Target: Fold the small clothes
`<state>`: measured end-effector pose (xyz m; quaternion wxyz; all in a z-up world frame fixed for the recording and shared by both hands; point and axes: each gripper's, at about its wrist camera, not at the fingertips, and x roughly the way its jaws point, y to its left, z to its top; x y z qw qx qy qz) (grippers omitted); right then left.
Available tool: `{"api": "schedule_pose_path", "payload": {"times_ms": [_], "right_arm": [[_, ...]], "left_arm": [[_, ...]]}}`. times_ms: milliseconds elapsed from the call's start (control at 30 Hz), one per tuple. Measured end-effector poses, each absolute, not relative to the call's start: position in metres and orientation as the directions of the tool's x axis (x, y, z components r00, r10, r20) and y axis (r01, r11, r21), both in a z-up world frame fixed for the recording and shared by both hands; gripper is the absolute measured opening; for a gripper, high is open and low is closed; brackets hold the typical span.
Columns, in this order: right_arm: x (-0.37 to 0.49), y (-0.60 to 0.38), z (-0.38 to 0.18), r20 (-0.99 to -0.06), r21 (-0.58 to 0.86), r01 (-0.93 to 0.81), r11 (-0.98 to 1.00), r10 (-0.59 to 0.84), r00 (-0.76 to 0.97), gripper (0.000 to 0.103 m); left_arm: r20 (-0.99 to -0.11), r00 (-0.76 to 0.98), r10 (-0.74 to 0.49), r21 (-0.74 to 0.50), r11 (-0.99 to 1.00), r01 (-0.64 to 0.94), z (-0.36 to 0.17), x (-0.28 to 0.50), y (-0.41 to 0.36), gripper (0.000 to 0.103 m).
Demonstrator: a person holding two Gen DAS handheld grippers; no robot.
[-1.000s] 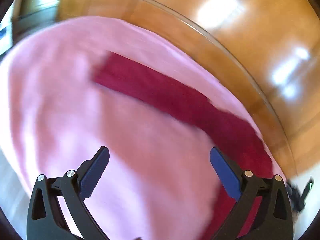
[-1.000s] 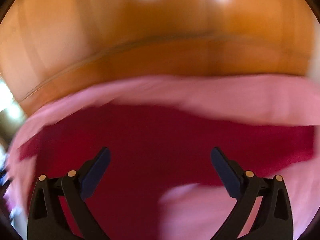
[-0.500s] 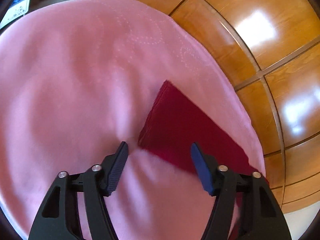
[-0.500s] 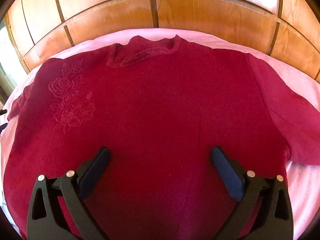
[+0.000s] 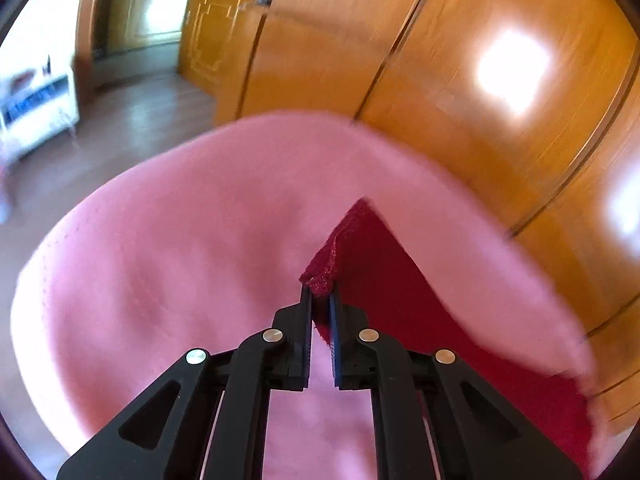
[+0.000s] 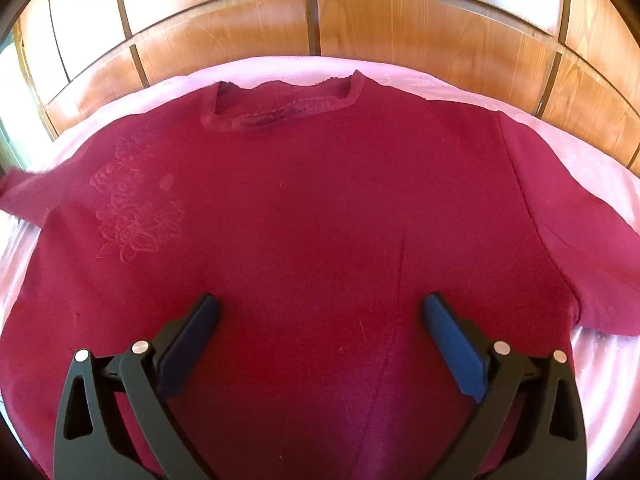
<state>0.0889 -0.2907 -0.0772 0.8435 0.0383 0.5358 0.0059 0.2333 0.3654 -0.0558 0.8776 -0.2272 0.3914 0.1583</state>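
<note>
A dark red sweater (image 6: 320, 208) lies flat on a pink sheet (image 6: 592, 380), neckline away from me, with a faint rose embroidery (image 6: 132, 216) on its left chest. My right gripper (image 6: 320, 324) hovers open over the sweater's middle, nothing between its fingers. In the left wrist view my left gripper (image 5: 320, 300) is shut on the cuff end of the sweater's sleeve (image 5: 384, 280), which bunches up between the pads. The sleeve runs back to the right along the pink sheet (image 5: 180, 260).
Glossy wooden panels (image 6: 320, 20) stand right behind the bed's far edge. In the left wrist view the wooden panelling (image 5: 460, 80) continues, with a wooden floor (image 5: 120, 120) and a white shelf (image 5: 36, 104) at the far left beyond the bed's edge.
The left gripper went from wide open to shut on the sleeve's end after sliding up to it. The right gripper dropped closer to the sweater's middle, then held still, staying open.
</note>
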Motion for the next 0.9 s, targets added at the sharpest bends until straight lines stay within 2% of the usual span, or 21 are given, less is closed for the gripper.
{"api": "schedule_pose_path", "payload": {"times_ms": [67, 133, 200, 267, 300, 367, 433, 533, 567, 600, 633, 667, 833, 900], "right_arm": [[0.089, -0.29, -0.078, -0.904, 0.066, 0.03, 0.997, 0.047, 0.425, 0.101], [0.09, -0.291, -0.078, -0.904, 0.069, 0.031, 0.997, 0.05, 0.425, 0.101], [0.091, -0.291, -0.078, -0.904, 0.074, 0.032, 0.997, 0.053, 0.425, 0.101], [0.091, -0.292, -0.078, -0.903, 0.077, 0.033, 0.997, 0.055, 0.427, 0.101], [0.091, -0.292, -0.078, -0.902, 0.079, 0.035, 0.996, 0.056, 0.429, 0.101], [0.091, -0.293, -0.077, -0.9, 0.084, 0.038, 0.996, 0.06, 0.432, 0.101], [0.09, -0.293, -0.075, -0.899, 0.085, 0.04, 0.996, 0.059, 0.434, 0.101], [0.084, -0.296, -0.068, -0.902, 0.106, 0.058, 0.993, 0.071, 0.426, 0.101], [0.079, -0.298, -0.063, -0.902, 0.12, 0.064, 0.991, 0.082, 0.423, 0.101], [0.073, -0.301, -0.057, -0.9, 0.137, 0.066, 0.988, 0.096, 0.425, 0.101], [0.062, -0.307, -0.05, -0.894, 0.152, 0.074, 0.986, 0.105, 0.436, 0.101], [0.053, -0.313, -0.043, -0.89, 0.156, 0.085, 0.984, 0.102, 0.444, 0.101], [-0.012, -0.357, -0.023, -0.892, 0.169, 0.177, 0.97, 0.075, 0.445, 0.1], [-0.035, -0.368, -0.021, -0.902, 0.148, 0.205, 0.968, 0.047, 0.429, 0.096]], "left_arm": [[-0.808, 0.574, 0.132, -0.218, 0.838, -0.501, -0.081, 0.237, 0.363, 0.006], [-0.817, 0.561, 0.133, -0.238, 0.807, -0.54, -0.093, 0.233, 0.361, 0.007], [-0.818, 0.557, 0.14, -0.244, 0.793, -0.558, -0.088, 0.226, 0.355, 0.015], [-0.806, 0.582, 0.107, -0.288, 0.788, -0.544, -0.077, 0.215, 0.347, 0.046], [-0.787, 0.613, 0.073, -0.33, 0.789, -0.518, -0.072, 0.208, 0.339, 0.052], [-0.732, 0.677, -0.082, -0.445, 0.809, -0.383, -0.058, 0.188, 0.312, 0.054], [-0.677, 0.674, -0.294, -0.548, 0.813, -0.197, -0.051, 0.17, 0.275, 0.054], [-0.623, 0.551, -0.555, -0.637, 0.769, 0.053, -0.049, 0.138, 0.213, 0.054], [-0.61, 0.51, -0.607, -0.654, 0.749, 0.109, -0.049, 0.127, 0.197, 0.054], [-0.592, 0.452, -0.667, -0.677, 0.716, 0.171, -0.051, 0.112, 0.175, 0.059], [-0.586, 0.422, -0.692, -0.687, 0.7, 0.194, -0.054, 0.103, 0.165, 0.066], [-0.585, 0.392, -0.71, -0.695, 0.688, 0.209, -0.059, 0.091, 0.153, 0.068], [-0.618, 0.297, -0.728, -0.704, 0.68, 0.203, -0.09, 0.055, 0.116, 0.068], [-0.619, 0.289, -0.73, -0.711, 0.677, 0.189, -0.097, 0.052, 0.111, 0.068]]}}
